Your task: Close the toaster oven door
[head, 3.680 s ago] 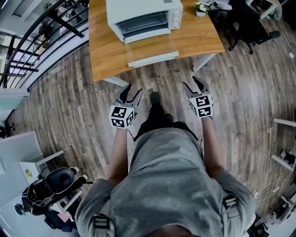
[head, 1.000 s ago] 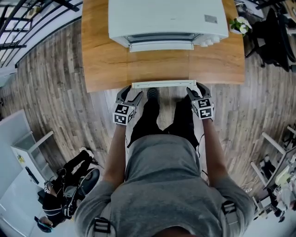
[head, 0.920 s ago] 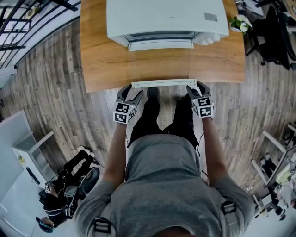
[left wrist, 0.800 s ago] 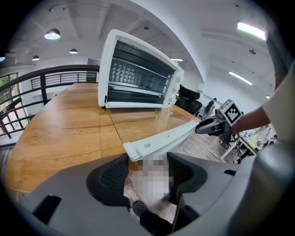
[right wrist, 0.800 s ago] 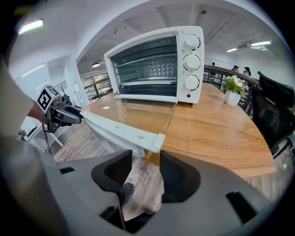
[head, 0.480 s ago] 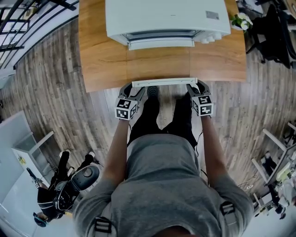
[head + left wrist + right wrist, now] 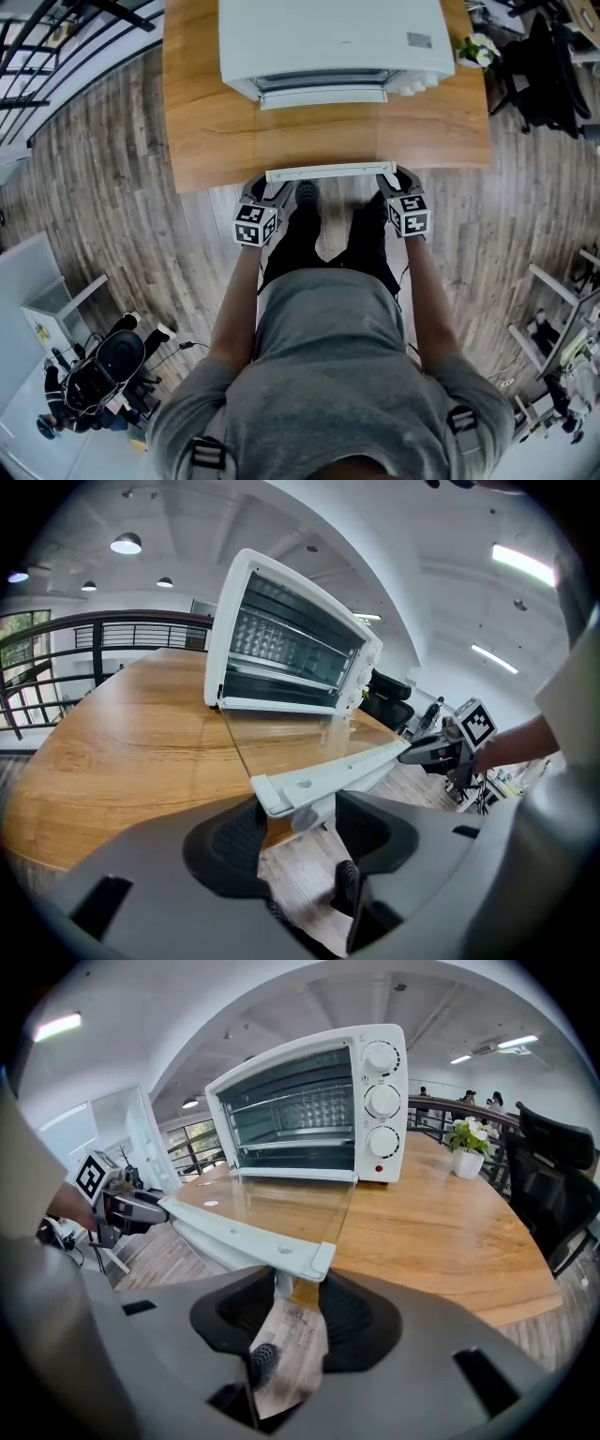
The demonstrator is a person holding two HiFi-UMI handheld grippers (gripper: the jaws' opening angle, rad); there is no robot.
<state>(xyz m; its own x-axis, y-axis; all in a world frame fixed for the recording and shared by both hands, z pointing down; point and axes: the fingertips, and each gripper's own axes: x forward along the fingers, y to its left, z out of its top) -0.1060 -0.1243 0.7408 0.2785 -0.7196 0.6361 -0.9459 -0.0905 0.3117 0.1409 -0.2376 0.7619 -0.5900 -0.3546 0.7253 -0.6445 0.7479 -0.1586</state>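
The white toaster oven [image 7: 333, 42] stands on the wooden table [image 7: 206, 141]. Its glass door [image 7: 319, 131] lies open and flat, and the white handle bar [image 7: 330, 172] reaches the table's near edge. My left gripper [image 7: 265, 185] straddles the bar's left end [image 7: 281, 794], and my right gripper [image 7: 394, 178] straddles the right end [image 7: 305, 1260]. Both pairs of jaws have just been closing with the handle between them. A gap still shows beside the handle post in each gripper view, so I see no pad pressing. The oven's knobs [image 7: 382, 1096] face the right gripper.
A small potted plant [image 7: 473, 49] sits at the table's right corner, with a black office chair [image 7: 553, 66] beyond it. A black railing [image 7: 56, 28] runs at the far left. My legs and shoes [image 7: 307, 194] stand just below the handle. A dark bag [image 7: 94, 370] lies on the floor.
I have stepped up to the table since the oldest frame. Over the last second both grippers slid forward onto the handle's ends, and their jaws narrowed around it.
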